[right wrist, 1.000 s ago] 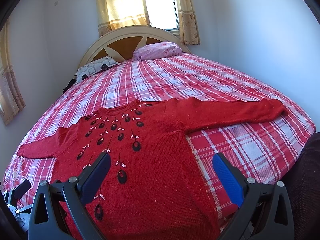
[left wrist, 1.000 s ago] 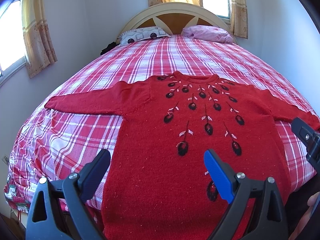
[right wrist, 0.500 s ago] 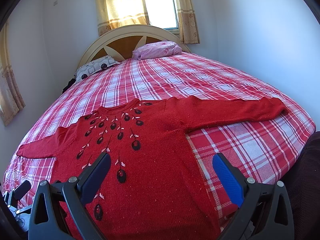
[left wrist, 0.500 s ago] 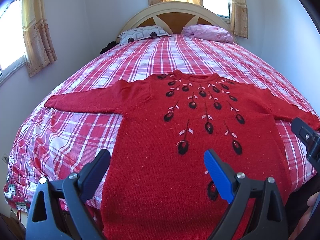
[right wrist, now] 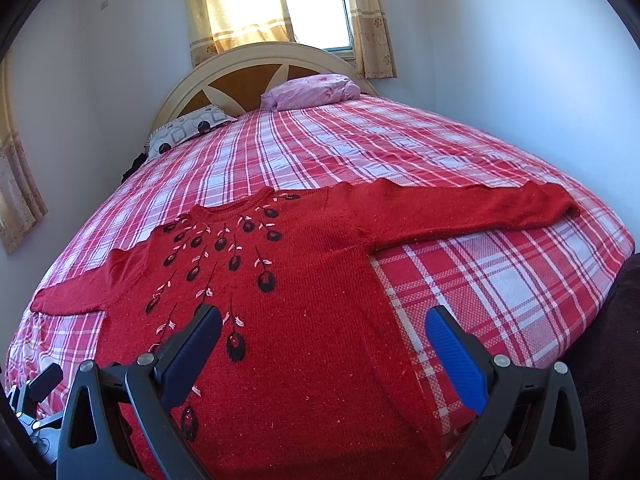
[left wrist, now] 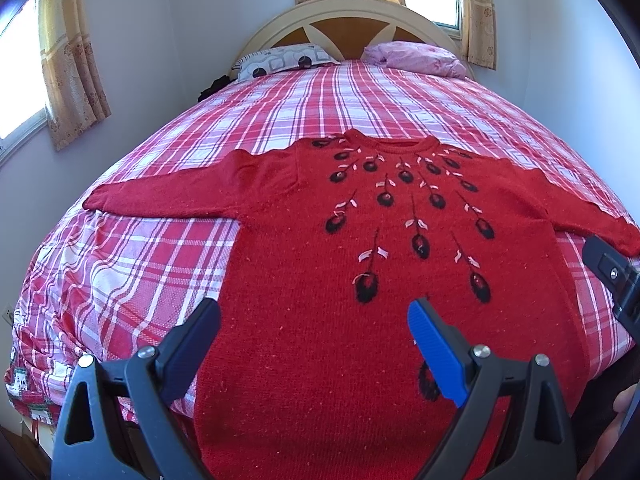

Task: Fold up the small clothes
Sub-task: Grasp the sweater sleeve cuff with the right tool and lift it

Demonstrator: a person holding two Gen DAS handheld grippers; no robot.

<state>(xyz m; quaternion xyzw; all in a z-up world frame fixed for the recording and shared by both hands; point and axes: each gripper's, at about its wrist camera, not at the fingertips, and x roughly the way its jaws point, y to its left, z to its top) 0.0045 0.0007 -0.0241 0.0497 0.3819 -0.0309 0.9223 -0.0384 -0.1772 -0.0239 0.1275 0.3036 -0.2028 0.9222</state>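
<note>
Red knitted jumper [left wrist: 320, 320] spread flat on plaid-covered bed [left wrist: 132, 256], unfolded.

Soft, limp, likely stretchy; best pinched at sleeve cuffs or hem. Left hand-held gripper [left wrist: 314, 322] and right hand-held gripper [right wrist: 324, 330] spread wide, empty, hovering over hem.

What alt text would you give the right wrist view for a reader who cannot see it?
A red sweater with dark embroidered flowers lies flat, sleeves spread, on a bed with a red plaid cover. The open right claw hovers over its lower half, holding nothing. Two pillows sit by the headboard.
</note>
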